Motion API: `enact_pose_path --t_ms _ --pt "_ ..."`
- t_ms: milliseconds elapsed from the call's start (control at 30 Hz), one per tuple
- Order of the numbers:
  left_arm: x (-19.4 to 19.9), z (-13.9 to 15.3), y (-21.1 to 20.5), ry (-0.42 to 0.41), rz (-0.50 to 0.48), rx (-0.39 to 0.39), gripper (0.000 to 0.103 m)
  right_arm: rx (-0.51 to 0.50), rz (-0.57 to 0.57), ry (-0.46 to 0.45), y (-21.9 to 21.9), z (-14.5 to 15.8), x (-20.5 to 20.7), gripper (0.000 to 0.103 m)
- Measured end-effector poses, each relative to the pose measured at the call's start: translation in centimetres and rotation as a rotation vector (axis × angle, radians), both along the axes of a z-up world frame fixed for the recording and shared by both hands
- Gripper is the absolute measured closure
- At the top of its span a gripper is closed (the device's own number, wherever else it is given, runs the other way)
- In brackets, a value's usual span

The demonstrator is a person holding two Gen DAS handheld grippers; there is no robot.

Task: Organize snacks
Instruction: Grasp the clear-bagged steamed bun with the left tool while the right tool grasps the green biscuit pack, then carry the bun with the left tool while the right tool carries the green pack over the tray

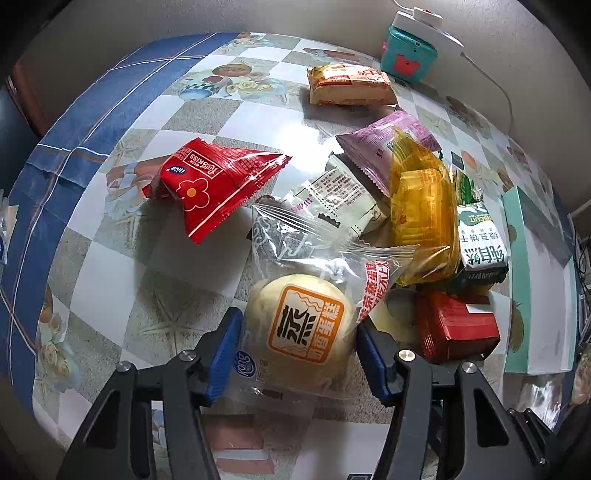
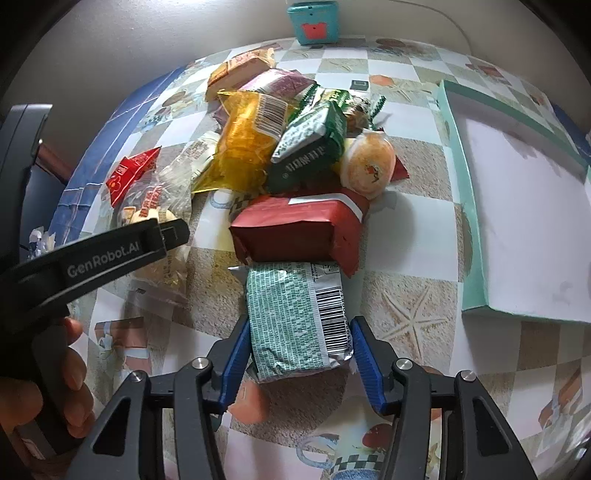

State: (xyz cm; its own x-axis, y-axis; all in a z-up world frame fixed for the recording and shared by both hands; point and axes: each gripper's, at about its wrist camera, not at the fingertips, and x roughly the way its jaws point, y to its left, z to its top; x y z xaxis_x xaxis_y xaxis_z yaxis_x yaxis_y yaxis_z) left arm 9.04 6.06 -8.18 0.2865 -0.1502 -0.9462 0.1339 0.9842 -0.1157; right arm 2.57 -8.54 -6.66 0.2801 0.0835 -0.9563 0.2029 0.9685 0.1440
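Note:
A pile of wrapped snacks lies on the patterned tablecloth. My left gripper [image 1: 298, 345] is shut on a clear-wrapped steamed cake [image 1: 295, 325] with an orange label, one blue pad on each side. My right gripper [image 2: 297, 350] is shut on a green-and-silver snack packet [image 2: 295, 317] with a barcode. Beyond it lie a dark red packet [image 2: 299, 225], a green biscuit pack [image 2: 310, 147], a yellow packet [image 2: 243, 144] and a round bun [image 2: 367, 164]. A red Roly Kiss bag [image 1: 210, 181] lies left of the pile. The left gripper also shows in the right wrist view [image 2: 110, 251].
An open teal-edged white box [image 2: 517, 206] lies at the right of the table, also in the left wrist view [image 1: 535, 280]. A teal toy-like device [image 2: 314, 22] stands at the back by the wall. An orange packet [image 1: 347, 85] lies apart at the back.

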Motion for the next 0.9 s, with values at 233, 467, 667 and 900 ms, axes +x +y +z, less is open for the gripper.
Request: enact_pose_path --t_ms 233,467,667,900 --pt "-0.4 0.1 0.2 0.015 0.016 0.021 0.045 0.0 0.017 0.005 -0.3 0.7 -0.5 0.047" --pt "-1.0 0.2 1.1 0.037 0.067 0.053 0.046 0.028 0.024 0.009 -1.8 1.9 -1.8 0.048" --pt "-1.3 0.5 1.5 0.05 0.116 0.077 0.046 0.053 0.021 -0.008 -2.9 3.4 -2.5 0.048" --pt "-1.9 2.3 1.2 0.021 0.142 0.103 0.047 0.078 -0.001 -0.054 -3.4 5.9 -3.6 0.048"
